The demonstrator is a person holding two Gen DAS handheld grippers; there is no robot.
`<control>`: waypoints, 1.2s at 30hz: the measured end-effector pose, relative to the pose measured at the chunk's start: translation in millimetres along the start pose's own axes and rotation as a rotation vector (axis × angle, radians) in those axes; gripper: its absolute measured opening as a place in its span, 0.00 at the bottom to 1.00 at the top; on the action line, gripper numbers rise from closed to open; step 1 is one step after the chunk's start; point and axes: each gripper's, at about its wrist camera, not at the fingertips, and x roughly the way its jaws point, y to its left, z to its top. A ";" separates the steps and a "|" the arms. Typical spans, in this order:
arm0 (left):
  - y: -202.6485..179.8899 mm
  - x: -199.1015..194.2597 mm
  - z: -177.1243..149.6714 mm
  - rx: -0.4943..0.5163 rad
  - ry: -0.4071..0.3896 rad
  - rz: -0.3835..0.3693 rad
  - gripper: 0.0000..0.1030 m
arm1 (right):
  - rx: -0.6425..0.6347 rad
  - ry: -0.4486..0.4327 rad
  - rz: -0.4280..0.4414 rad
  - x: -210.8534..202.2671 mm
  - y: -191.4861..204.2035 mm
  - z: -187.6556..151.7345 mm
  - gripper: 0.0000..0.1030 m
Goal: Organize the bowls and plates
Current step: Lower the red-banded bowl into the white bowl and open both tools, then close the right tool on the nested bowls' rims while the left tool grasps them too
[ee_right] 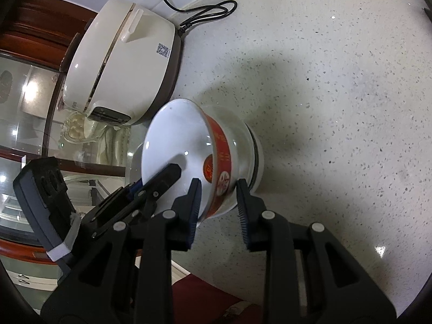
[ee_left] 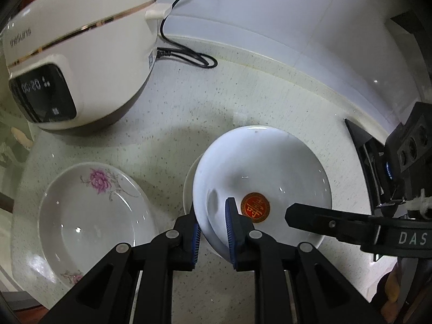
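A white bowl (ee_left: 270, 172) with a red emblem inside and a red band outside (ee_right: 216, 145) rests on another white dish on the speckled counter. My left gripper (ee_left: 213, 224) straddles its near rim, jaws slightly apart around the wall. My right gripper (ee_right: 218, 189) straddles the opposite rim, one finger inside (ee_left: 318, 218), one outside, with a gap at the outer pad. A white plate with pink flowers (ee_left: 94, 221) lies to the left of the bowl.
A white rice cooker (ee_left: 81, 54) with a black cord (ee_left: 189, 54) stands at the back left, also in the right wrist view (ee_right: 121, 62). The counter edge runs near the plate, with glass cabinets (ee_right: 27, 108) beyond. A black object (ee_left: 361, 145) lies at the right.
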 end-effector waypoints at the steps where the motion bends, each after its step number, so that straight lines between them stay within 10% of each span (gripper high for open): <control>1: 0.6 1.0 0.1 -0.004 0.003 -0.001 0.18 | -0.006 0.000 0.000 0.2 1.4 -0.1 0.38; 5: 0.7 0.3 -0.3 -0.005 -0.003 -0.009 0.27 | -0.051 -0.031 -0.018 -5.8 10.8 0.4 0.58; 14: 7.6 -4.6 2.6 -0.055 -0.010 -0.037 0.30 | -0.078 -0.139 -0.054 -30.2 12.5 4.1 0.65; 18: 11.5 -12.8 4.7 -0.063 -0.050 -0.020 0.57 | -0.013 -0.152 -0.058 -33.2 -4.0 6.4 0.66; 24: 32.4 -29.0 12.4 -0.147 -0.117 -0.044 0.65 | 0.047 -0.148 -0.054 -33.8 -20.1 7.9 0.70; 36: 10.5 -5.9 37.0 -0.088 -0.039 -0.107 0.66 | 0.057 -0.049 -0.038 -8.9 -22.9 5.2 0.71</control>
